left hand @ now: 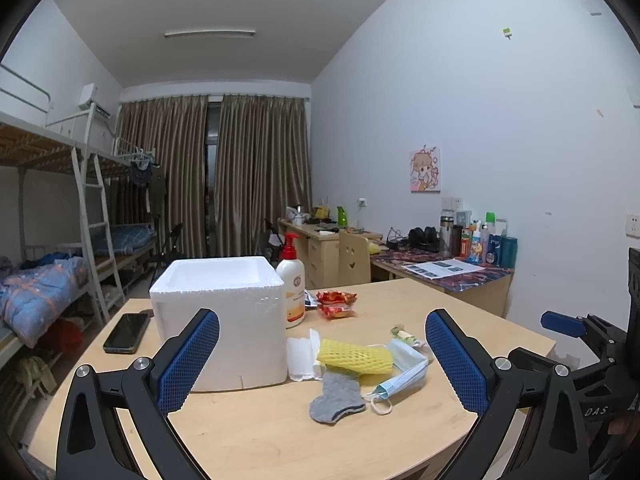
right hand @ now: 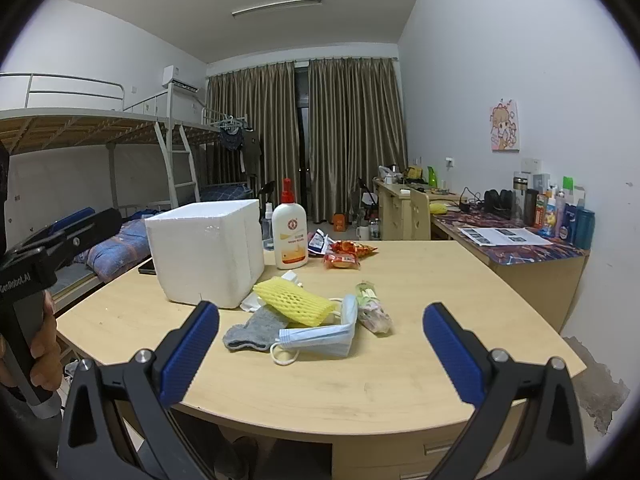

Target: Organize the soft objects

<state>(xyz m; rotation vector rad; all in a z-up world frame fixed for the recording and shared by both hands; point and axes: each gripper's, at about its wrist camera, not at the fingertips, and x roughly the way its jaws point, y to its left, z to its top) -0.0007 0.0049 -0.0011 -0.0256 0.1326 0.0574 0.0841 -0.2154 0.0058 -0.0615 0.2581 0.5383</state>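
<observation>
Hovering above the near table edge, the left gripper and right gripper both gape wide, grasping nothing. At twelve o'clock from the right one lies the soft pile: grey sock, yellow foam net, blue face mask. The white foam box stands at eleven o'clock, just beside the pile.

Bare table lies open in front of the soft pile. The foam box walls off its left, touching it; a lotion bottle and snack packets stand behind.
</observation>
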